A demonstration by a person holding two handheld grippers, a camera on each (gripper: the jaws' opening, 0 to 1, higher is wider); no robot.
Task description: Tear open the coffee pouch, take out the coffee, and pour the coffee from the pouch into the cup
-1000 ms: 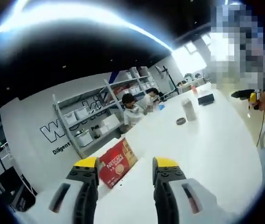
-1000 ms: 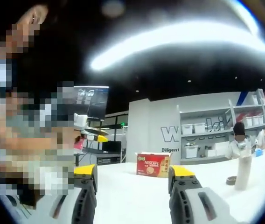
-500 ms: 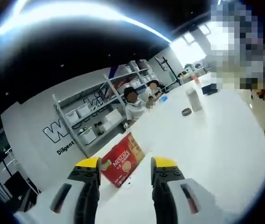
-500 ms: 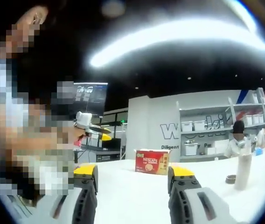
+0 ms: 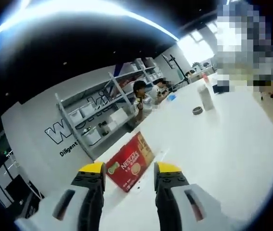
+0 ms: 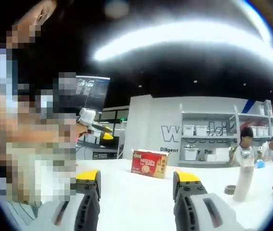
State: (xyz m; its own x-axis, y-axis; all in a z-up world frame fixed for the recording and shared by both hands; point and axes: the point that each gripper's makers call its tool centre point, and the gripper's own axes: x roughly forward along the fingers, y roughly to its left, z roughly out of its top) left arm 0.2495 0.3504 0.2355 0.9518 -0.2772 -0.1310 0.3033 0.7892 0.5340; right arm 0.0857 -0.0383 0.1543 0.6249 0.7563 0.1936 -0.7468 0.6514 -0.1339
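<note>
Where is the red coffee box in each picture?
Left gripper view: the red box stands tilted on the white table, low in the middle, just above and between the two jaws.
Right gripper view: the box sits a bit left of middle, further off, above the jaws.
Shared landmark: the tall white cup with a small dark ring beside it.

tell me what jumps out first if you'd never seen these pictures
The red Nescafe box stands out most, sitting on the white table just ahead of the open left hand-held gripper; in the right gripper view it stands farther off, beyond the open right hand-held gripper. Next, a tall white container with a small dark ring beside it, farther along the table.
</note>
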